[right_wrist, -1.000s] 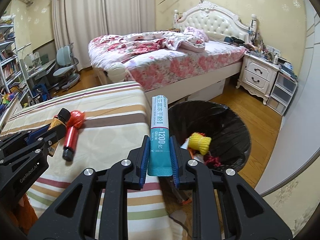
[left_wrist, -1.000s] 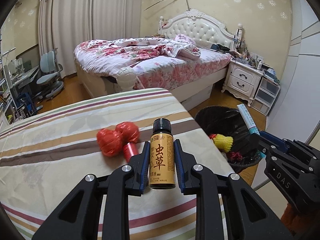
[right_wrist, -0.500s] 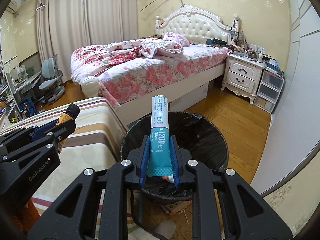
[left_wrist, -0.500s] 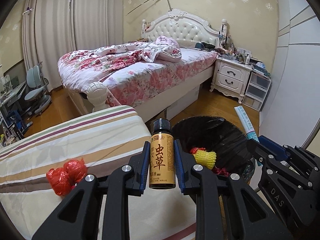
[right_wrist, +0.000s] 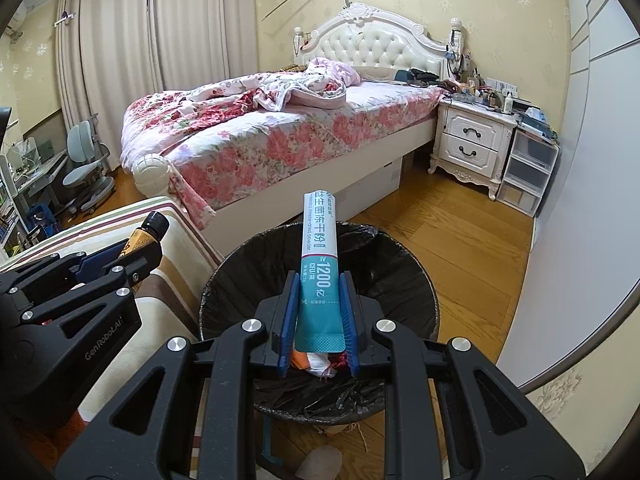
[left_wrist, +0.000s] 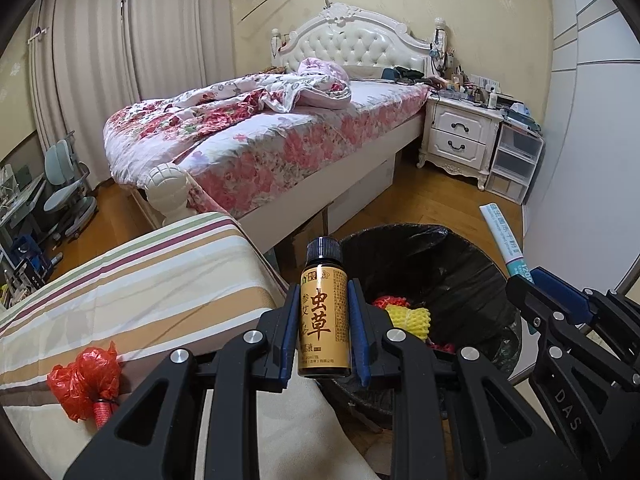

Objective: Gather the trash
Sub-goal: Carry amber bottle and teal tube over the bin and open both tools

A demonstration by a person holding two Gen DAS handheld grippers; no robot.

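While the left gripper pinches a small amber bottle upright between its blue pads, the right gripper clamps a teal and white sachet the same way, flat end down. Seen from the left wrist, the bottle sits over the near left rim of the black-lined trash bin, at the corner of the striped tablecloth. Only this view shows the red plastic-wrapped item lying on the cloth to the lower left, and the yellow foam net inside the bin beside red scraps. It also catches the right gripper from the side, with the sachet poking up past it.

From the right wrist, the sachet hangs above the bin's opening, and orange and white scraps show below it. The left gripper appears at the left edge with the bottle's black cap sticking out over the cloth.

Beyond the bin stand a floral bed and a white nightstand.
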